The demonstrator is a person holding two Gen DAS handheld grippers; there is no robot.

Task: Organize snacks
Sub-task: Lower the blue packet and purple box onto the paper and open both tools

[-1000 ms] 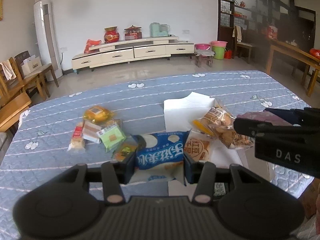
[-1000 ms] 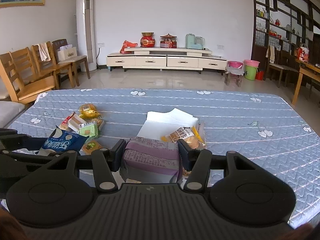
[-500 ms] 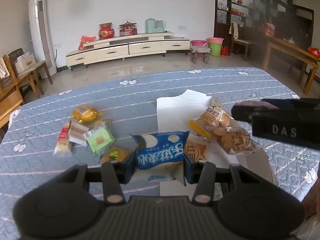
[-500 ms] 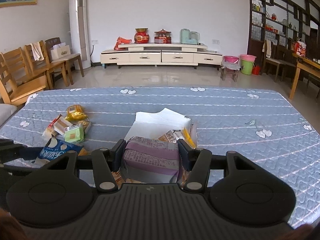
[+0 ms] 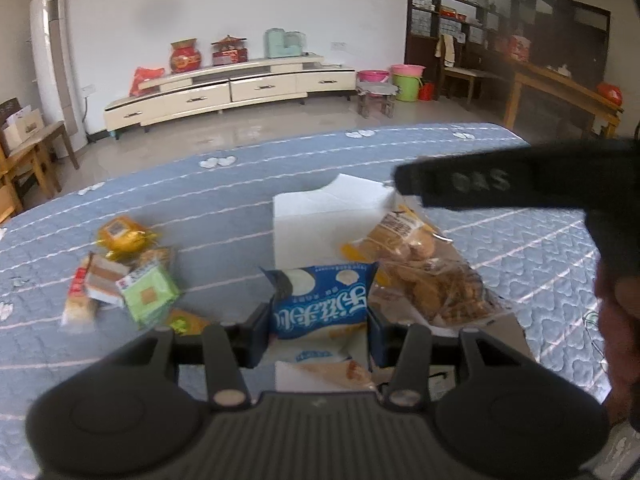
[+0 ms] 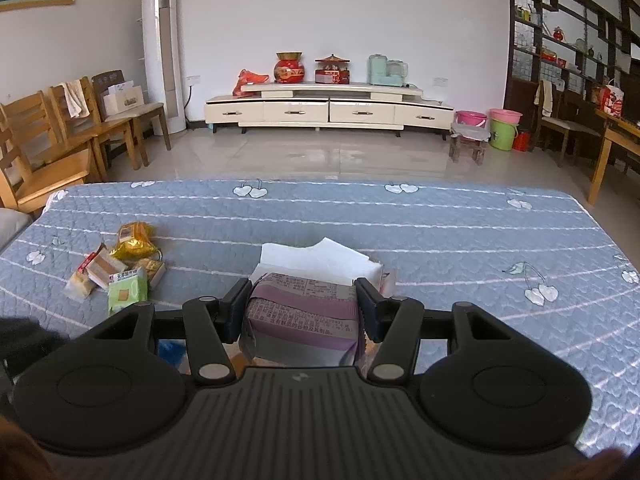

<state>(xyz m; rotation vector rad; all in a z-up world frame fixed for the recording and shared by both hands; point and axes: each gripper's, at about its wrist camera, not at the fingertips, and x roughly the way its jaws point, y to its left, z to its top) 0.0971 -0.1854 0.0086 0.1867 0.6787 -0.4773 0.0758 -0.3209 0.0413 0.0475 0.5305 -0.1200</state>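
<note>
My left gripper [image 5: 318,322] is shut on a blue snack bag [image 5: 320,300] and holds it over the white box [image 5: 320,216] on the blue quilted table. A clear bag of biscuits [image 5: 424,268] lies in the box to the right of the blue bag. My right gripper [image 6: 304,306] is shut on a purple snack pack [image 6: 304,312] above the same white box [image 6: 316,258]. The right gripper's body [image 5: 520,184] crosses the left wrist view at upper right.
Several small snacks lie in a loose pile at the table's left: a yellow pack [image 6: 134,238], a green pack [image 6: 126,292] and a brown-and-white pack [image 6: 102,268]. The quilted table [image 6: 460,240] stretches to the right. Wooden chairs [image 6: 48,140] stand beyond the left edge.
Both grippers have risen and moved forward over the white box, each with its pack still held. The right gripper now sits higher in the left wrist view.
</note>
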